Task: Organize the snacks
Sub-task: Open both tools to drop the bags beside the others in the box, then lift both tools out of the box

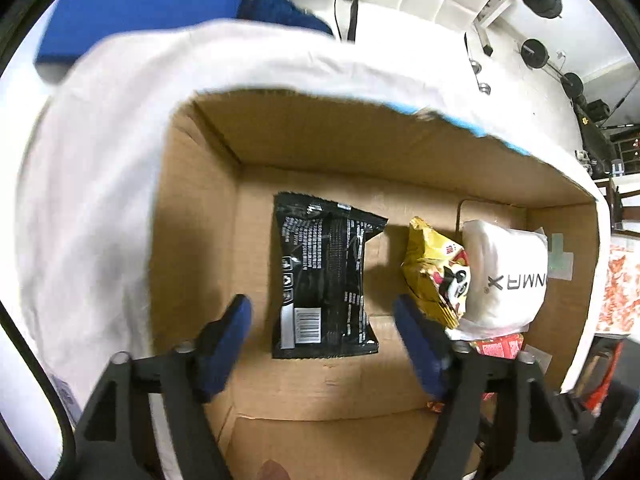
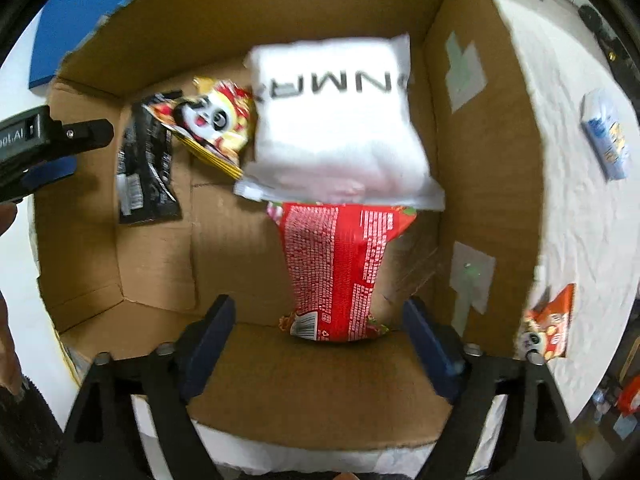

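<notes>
An open cardboard box [image 1: 200,208] [image 2: 152,264] holds several snack packs. A black packet [image 1: 324,276] [image 2: 146,168] lies flat on its floor. A yellow panda packet [image 1: 438,272] [image 2: 216,120] leans beside a white pouch [image 1: 506,276] [image 2: 336,120]. A red packet [image 2: 340,272] [image 1: 498,348] lies partly under the white pouch. My left gripper [image 1: 322,320] hangs open just above the black packet, holding nothing. My right gripper [image 2: 318,324] is open over the red packet's near end, holding nothing. The left gripper's body shows at the right wrist view's left edge.
The box sits on a white cloth [image 1: 100,160] [image 2: 580,220]. Outside the box on the cloth lie a blue-and-white packet [image 2: 606,136] and an orange panda packet [image 2: 548,328]. A blue board [image 1: 136,4] [image 2: 76,20] lies beyond the box. Gym equipment [image 1: 540,20] stands at the back right.
</notes>
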### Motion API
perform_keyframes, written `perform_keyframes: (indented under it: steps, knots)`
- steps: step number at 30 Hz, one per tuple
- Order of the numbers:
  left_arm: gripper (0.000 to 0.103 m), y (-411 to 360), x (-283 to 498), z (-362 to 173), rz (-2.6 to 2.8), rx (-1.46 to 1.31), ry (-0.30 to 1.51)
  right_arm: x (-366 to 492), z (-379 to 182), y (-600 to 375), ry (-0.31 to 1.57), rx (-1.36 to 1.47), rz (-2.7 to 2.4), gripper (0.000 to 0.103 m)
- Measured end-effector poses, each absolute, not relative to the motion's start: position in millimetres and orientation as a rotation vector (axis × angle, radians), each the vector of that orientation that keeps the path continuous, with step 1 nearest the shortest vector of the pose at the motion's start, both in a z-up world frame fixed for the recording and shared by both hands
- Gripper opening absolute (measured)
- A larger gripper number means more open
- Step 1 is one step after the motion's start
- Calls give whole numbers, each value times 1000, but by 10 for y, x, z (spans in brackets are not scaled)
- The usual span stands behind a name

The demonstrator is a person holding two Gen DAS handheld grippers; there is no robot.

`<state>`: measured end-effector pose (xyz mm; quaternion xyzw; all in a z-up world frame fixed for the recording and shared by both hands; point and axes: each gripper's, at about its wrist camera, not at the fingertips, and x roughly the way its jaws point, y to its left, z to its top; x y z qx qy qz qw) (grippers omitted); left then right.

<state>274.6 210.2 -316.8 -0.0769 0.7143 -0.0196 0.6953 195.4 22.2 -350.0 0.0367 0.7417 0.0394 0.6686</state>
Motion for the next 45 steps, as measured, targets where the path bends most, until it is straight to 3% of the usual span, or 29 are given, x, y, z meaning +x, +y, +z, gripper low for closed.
perform_keyframes:
  steps: [3,7,18,30,39,45]
  knots:
    - [84,2067,2608,-2957,-30,-132,1532,1919,-3282,219,1622,68,86,92]
    - [96,2079,2395,-2682,-25,-129,1473,1887,-3002,173,1555,70,75,103]
    - [102,2148,1921,-2015,-16,-34,1289,1571,-2175,-25,1377,48,52,103]
    - [102,1965,1335,-1525,3,-20,1178,1209,-1600,-80,1283,70,136,103]
    - [102,1718,1198,-1437,55,23,1154,1117,-1662,-729,1330,191,105,103]
    - [103,1394,1205,-1788,70,31,1229,1154,-2463,-1954,1503,491,-100,103]
